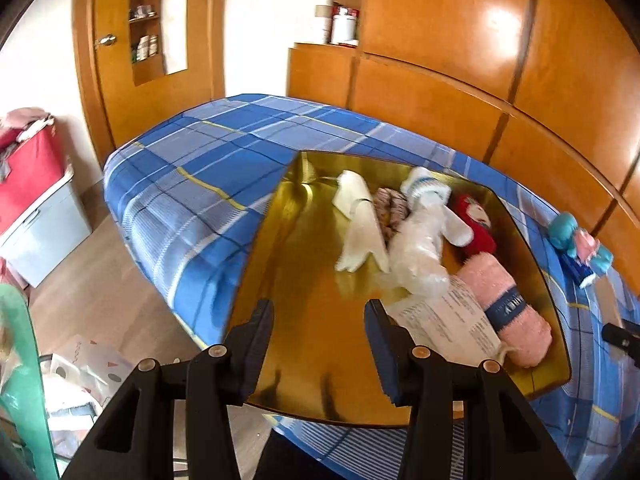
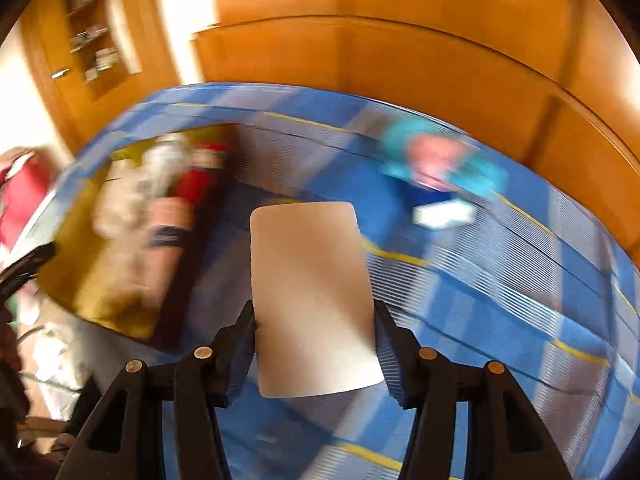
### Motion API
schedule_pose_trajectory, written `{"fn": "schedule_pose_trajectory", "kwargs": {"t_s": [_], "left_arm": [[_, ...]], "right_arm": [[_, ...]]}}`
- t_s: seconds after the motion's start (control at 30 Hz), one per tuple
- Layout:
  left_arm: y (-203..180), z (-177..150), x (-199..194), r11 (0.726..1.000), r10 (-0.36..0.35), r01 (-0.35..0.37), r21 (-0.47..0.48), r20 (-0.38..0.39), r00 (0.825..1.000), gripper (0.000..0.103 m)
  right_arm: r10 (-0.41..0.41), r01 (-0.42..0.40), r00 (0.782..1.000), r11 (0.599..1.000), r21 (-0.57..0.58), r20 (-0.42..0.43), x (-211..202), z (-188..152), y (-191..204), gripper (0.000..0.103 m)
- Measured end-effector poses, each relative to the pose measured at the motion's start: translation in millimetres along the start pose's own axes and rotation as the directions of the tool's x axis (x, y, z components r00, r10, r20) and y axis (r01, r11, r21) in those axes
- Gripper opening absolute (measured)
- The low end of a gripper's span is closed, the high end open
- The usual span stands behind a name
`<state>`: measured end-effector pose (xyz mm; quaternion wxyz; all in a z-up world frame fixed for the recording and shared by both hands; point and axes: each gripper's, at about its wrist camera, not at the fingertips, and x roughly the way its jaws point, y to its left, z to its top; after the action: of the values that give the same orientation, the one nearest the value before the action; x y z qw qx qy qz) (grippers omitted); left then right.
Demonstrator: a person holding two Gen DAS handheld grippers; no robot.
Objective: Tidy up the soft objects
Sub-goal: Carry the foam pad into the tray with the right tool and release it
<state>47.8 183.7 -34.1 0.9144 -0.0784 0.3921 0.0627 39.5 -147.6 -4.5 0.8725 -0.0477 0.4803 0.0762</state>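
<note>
The right gripper [image 2: 315,340] clamped a pale flat pad [image 2: 308,292] by its near end above the bed [image 2: 520,280], where a swing risked slipping it short of the gold tray [image 1: 312,340], while the left gripper [image 1: 319,322] stood released, empty.

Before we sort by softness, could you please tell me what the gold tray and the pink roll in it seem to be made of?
Gold tray: likely polished metal or metallic-coated board; its mirror-like sheen reflects the items. Pink roll: fuzzy terry-like cloth, probably a towel, with a blue band.
</note>
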Motion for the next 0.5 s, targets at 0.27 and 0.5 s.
{"fn": "schedule_pose_trajectory", "kwargs": {"t_s": [0.27,0.5], "left_arm": [[42,6,-1,0.994,0.066,-0.065,-0.091,0.012,0.998,0.048],[64,4,-2,0.985,0.1,-0.097,-0.141,0.01,0.995,0.048]], "right_arm": [[0.205,-0.212,0.977,0.952,-0.221,-0.056,30,42,126,0.056],[0.274,-0.31,0.947,0.913,-0.263,-0.165,80,57,200,0.057]]}}
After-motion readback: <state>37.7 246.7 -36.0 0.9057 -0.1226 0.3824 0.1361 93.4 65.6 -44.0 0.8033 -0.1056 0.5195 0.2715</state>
